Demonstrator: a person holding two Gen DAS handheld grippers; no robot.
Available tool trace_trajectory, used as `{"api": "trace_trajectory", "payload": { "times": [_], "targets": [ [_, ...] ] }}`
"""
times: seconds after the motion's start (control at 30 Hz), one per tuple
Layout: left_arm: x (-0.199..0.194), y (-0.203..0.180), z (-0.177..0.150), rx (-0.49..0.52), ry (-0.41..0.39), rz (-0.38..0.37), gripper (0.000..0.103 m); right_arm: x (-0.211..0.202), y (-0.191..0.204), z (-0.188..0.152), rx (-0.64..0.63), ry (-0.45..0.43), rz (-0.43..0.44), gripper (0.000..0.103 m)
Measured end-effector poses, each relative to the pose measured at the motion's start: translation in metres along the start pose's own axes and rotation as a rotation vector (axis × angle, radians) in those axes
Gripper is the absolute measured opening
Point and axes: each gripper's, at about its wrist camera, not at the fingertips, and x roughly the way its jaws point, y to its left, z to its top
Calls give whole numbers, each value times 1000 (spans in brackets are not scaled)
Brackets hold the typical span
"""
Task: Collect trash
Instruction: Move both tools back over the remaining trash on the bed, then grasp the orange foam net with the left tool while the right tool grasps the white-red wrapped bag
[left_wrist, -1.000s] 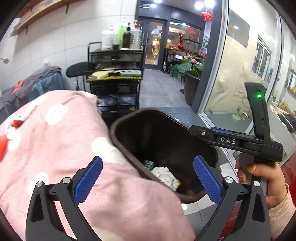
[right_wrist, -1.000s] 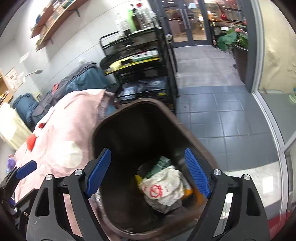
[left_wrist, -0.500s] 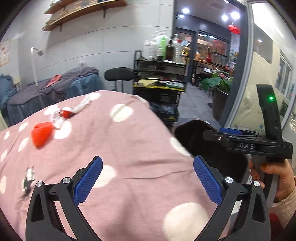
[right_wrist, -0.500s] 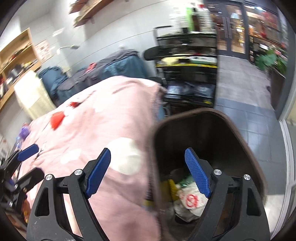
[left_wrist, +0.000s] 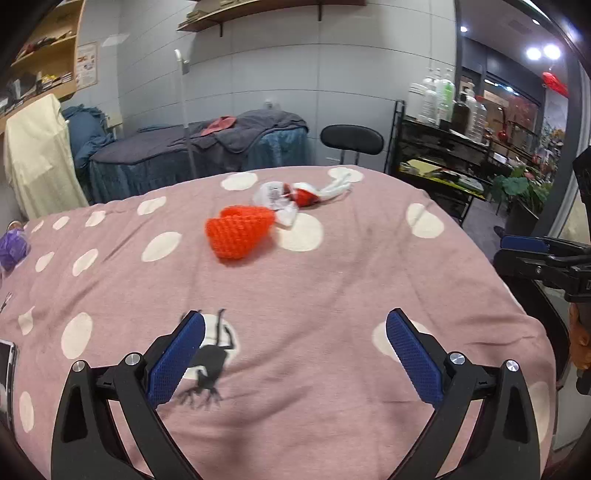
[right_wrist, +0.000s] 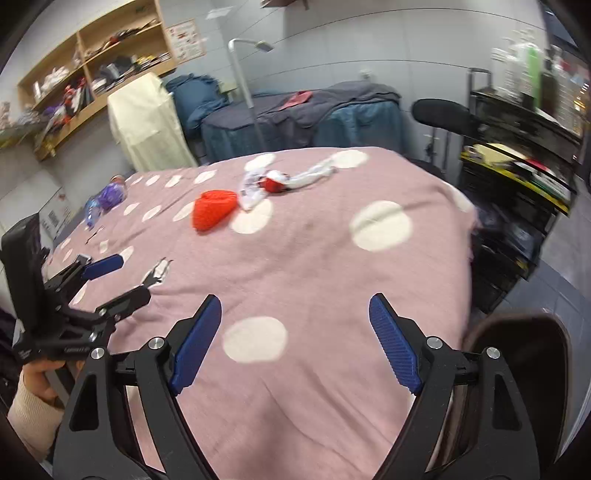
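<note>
Trash lies on a pink table cover with white dots (left_wrist: 332, 295): an orange foam net (left_wrist: 240, 232) (right_wrist: 214, 208) and, just behind it, a crumpled white and red wrapper (left_wrist: 284, 199) (right_wrist: 266, 182). A purple wad (right_wrist: 109, 195) (left_wrist: 13, 247) sits at the far left edge. The brown bin (right_wrist: 517, 321) stands off the table's right corner. My left gripper (left_wrist: 295, 332) (right_wrist: 123, 280) hovers open over the near cover with nothing between its blue pads. My right gripper (right_wrist: 295, 314) is open and empty too, to the left of the bin.
A small black lizard-like figure (left_wrist: 207, 362) (right_wrist: 157, 275) lies on the cover near the left gripper. Behind the table are a covered bed (left_wrist: 199, 151), a black stool (left_wrist: 351, 140) and a black cart with bottles (left_wrist: 450, 147). Wooden shelves (right_wrist: 92, 74) hang at upper left.
Both views have swung left, off the open bin and onto the table top. The orange net and the wrapper came toward the middle. Both grippers stayed open and empty.
</note>
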Motion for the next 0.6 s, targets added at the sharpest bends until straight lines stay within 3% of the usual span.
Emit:
{"api": "trace_trajectory", "payload": {
  "times": [0.2,0.6],
  "targets": [
    [18,54,23,-82,10,47,97,51,37,37,-136,50,34,82],
    [108,51,60,1,118,40,97,165,43,127,-246,28,-47,82]
  ]
}}
